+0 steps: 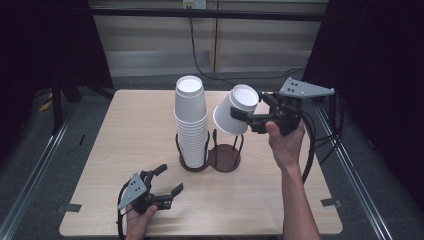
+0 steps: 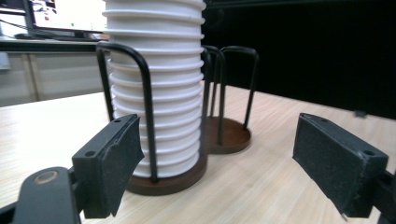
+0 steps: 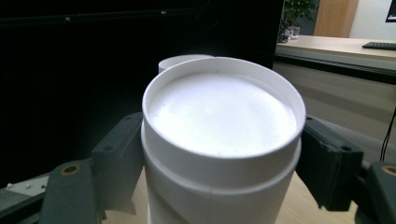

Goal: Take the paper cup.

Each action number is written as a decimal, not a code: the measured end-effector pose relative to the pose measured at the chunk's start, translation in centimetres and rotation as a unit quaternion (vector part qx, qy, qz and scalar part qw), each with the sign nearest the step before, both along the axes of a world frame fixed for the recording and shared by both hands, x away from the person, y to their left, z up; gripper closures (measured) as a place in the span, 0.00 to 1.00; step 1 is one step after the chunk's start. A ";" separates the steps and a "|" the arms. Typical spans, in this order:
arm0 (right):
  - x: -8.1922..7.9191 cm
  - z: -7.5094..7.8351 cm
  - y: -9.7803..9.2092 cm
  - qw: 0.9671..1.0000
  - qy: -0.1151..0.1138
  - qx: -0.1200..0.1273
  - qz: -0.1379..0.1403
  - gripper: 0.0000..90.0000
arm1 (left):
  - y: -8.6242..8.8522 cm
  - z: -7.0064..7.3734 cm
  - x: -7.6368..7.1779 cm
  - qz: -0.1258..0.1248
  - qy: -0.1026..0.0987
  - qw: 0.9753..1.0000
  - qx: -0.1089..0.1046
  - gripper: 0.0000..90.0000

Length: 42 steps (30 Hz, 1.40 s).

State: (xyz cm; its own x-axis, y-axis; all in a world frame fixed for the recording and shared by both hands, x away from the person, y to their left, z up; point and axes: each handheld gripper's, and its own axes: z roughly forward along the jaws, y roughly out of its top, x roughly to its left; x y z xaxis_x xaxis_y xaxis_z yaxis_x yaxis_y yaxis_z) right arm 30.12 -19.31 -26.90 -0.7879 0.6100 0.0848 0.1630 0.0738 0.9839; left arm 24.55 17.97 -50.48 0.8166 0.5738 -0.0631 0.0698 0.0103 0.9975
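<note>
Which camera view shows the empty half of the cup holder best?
The high view: the empty half of the cup holder lies in full beside the cup stack, under the cup held by the right tool. The left gripper view shows it partly behind the stack. In the right gripper view, the cup hides it.

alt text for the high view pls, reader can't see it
The right gripper holds a single white paper cup, upside down and tilted, above the empty side of a two-slot cup holder. A stack of cups fills the other slot; the left gripper rests open nearby.
</note>
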 end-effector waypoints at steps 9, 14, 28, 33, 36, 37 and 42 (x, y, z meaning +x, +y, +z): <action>-0.8 -2.2 0.4 1.000 0.009 0.003 0.010 0.26 | 0.2 2.0 -0.2 -0.015 -0.022 0.999 0.018 0.17; -1.4 -3.3 0.7 1.000 0.011 0.007 0.017 0.26 | 0.1 2.5 0.0 -0.026 -0.027 0.999 0.024 0.18; -2.8 -5.8 1.4 0.999 0.018 0.008 0.028 0.26 | -0.7 4.0 0.3 -0.057 -0.037 0.997 0.025 0.17; -3.2 -6.4 1.5 0.999 0.020 0.007 0.033 0.26 | -1.0 4.3 0.3 -0.066 -0.038 0.997 0.016 0.17; -3.7 -6.9 1.5 0.999 0.021 0.007 0.036 0.26 | -1.4 4.3 0.2 -0.069 -0.039 0.997 0.019 0.17; -3.7 -6.9 1.5 0.999 0.021 0.007 0.036 0.26 | -1.4 4.4 0.2 -0.070 -0.039 0.997 0.019 0.17; -4.1 -8.2 1.8 0.999 0.028 0.006 0.040 0.26 | -1.9 4.9 0.2 -0.081 -0.048 0.995 0.027 0.17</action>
State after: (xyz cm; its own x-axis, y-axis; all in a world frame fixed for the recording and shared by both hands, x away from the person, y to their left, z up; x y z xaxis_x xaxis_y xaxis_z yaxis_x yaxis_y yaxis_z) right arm 26.01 -17.52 -35.09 -0.8282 0.5436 0.1362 0.2110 0.0773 0.9744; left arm 24.72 16.06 -45.60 0.8992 0.4349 0.0476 -0.0297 -0.0479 0.9984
